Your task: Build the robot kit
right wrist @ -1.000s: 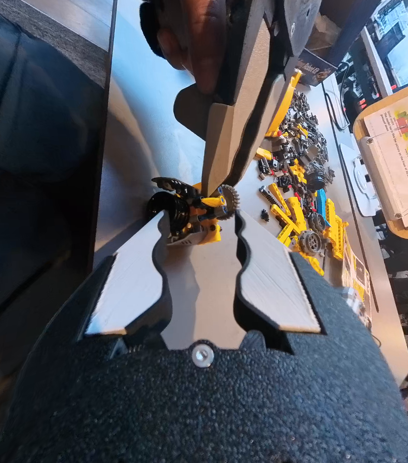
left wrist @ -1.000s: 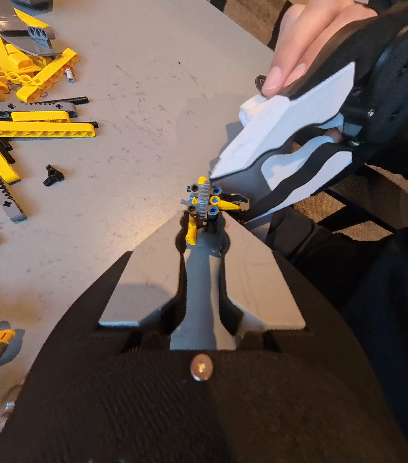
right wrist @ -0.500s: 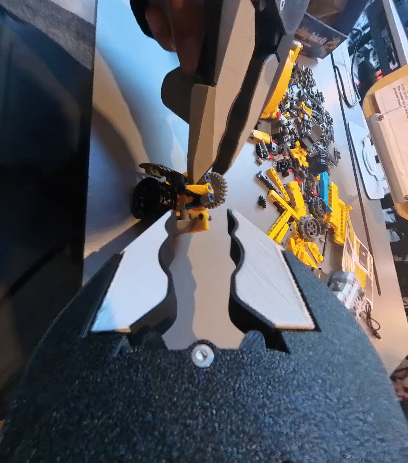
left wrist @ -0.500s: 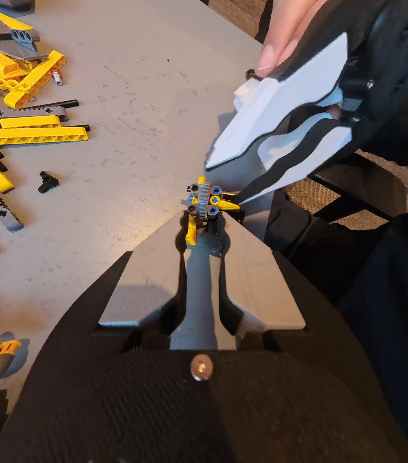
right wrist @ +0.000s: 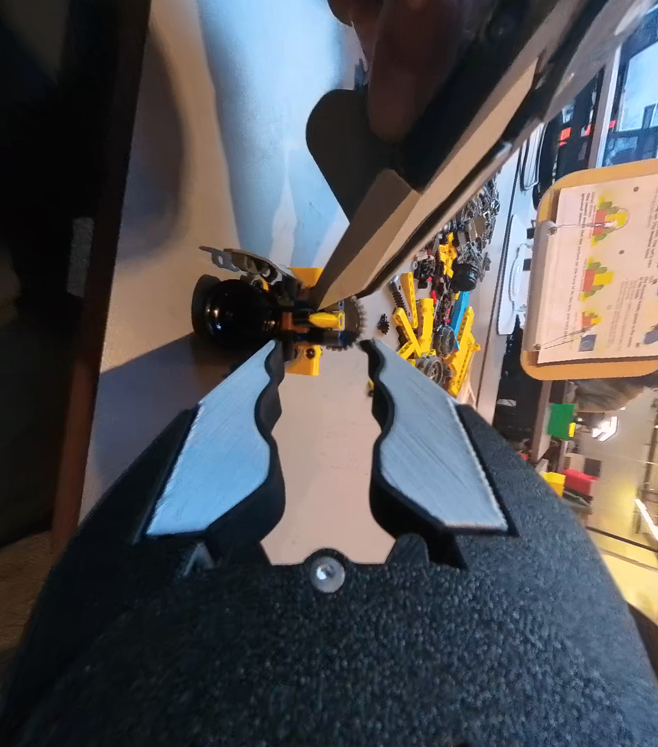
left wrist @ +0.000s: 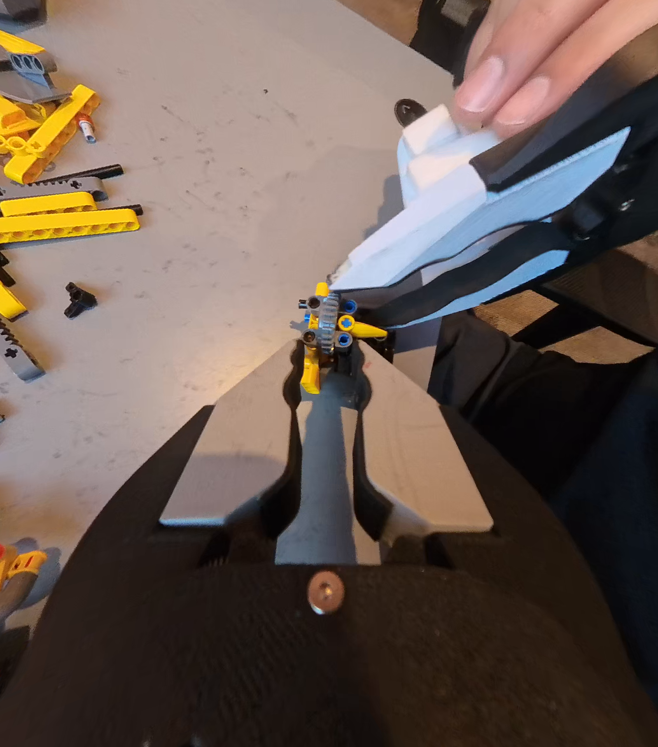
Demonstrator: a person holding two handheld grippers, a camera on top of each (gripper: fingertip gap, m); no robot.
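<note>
The left gripper point(left wrist: 325, 355) is nearest in its own view. Its 2 fingers are drawn in to a narrow gap and clamped on the lower yellow part of a small toy assembly point(left wrist: 329, 323). This holds the assembly just above the table point(left wrist: 218, 161), near its right edge. A grey gear point(left wrist: 327, 319) stands upright on the assembly, with blue pins and a yellow pointed piece beside it. From the other side, a black wheel point(right wrist: 234, 313) and a dark curved panel show on the assembly's left end.

The right gripper point(right wrist: 321, 343) has its fingers apart. 1 tip sits by the wheel end of the assembly and the other just beside the gear, with the yellow block between them (I cannot tell whether either tip actually presses on a part). In the left wrist view its upper finger reaches the top of the assembly, touching it or nearly so. A hand point(left wrist: 521, 64) rests on that gripper's body, and the person's dark clothing point(left wrist: 602, 444) fills the right side.

Farther left on the table lie a small black connector point(left wrist: 79, 299), a grey toothed rack point(left wrist: 0, 327) and several long yellow beams point(left wrist: 48, 228). They are loose and well apart from the assembly. In the right wrist view a larger pile of parts point(right wrist: 448, 323) lies beyond the gear. Farther off again stands a wood-edged board with a picture sheet point(right wrist: 610, 275).
</note>
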